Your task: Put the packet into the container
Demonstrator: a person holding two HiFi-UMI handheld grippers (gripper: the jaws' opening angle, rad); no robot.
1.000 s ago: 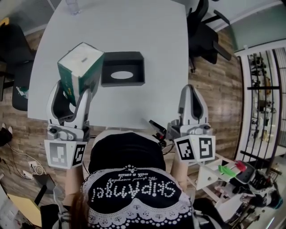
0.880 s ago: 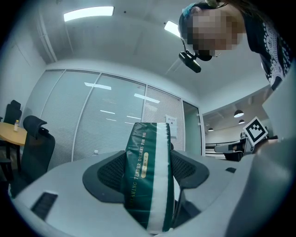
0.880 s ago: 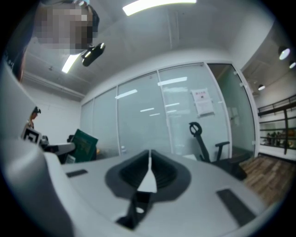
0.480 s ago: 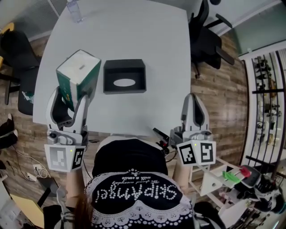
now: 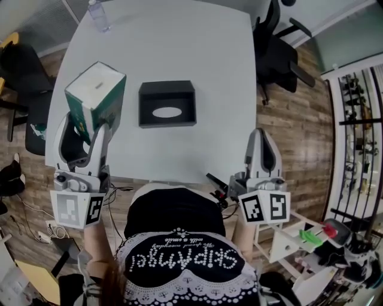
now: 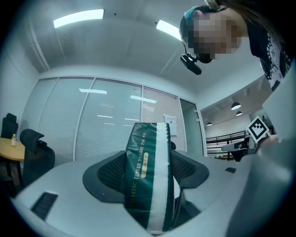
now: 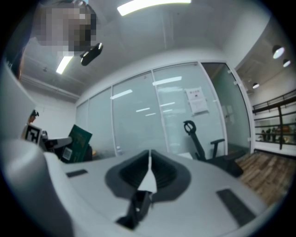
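Left gripper (image 5: 85, 122): jaws clamped on the packet (image 5: 96, 98), one pad on each broad side. In the left gripper view the packet (image 6: 148, 180) stands upright between the pads (image 6: 108, 173), dark green with a white stripe down the narrow face (gold print on the green part, too small to read fully). It sticks out well past the jaw tips.

Packet position: lifted in the air over the left part of the white table (image 5: 179, 42), white top face tilted toward the camera. Not touching the table as far as the head view shows.

Container (image 5: 167, 104): black rectangular box with a light oval on its top face, sitting flat near the table's middle. It is right of the packet and apart from it.

Right gripper (image 5: 262, 134): jaws pressed together, nothing between them. The right gripper view confirms, pads meet along a thin line (image 7: 149, 162). It hangs at the table's near edge, well apart from the container. That view also catches the packet (image 7: 78, 139) off to the left.

Bottle (image 5: 99, 13) at the table's far left corner. Black chair (image 5: 278, 54) on the right side.
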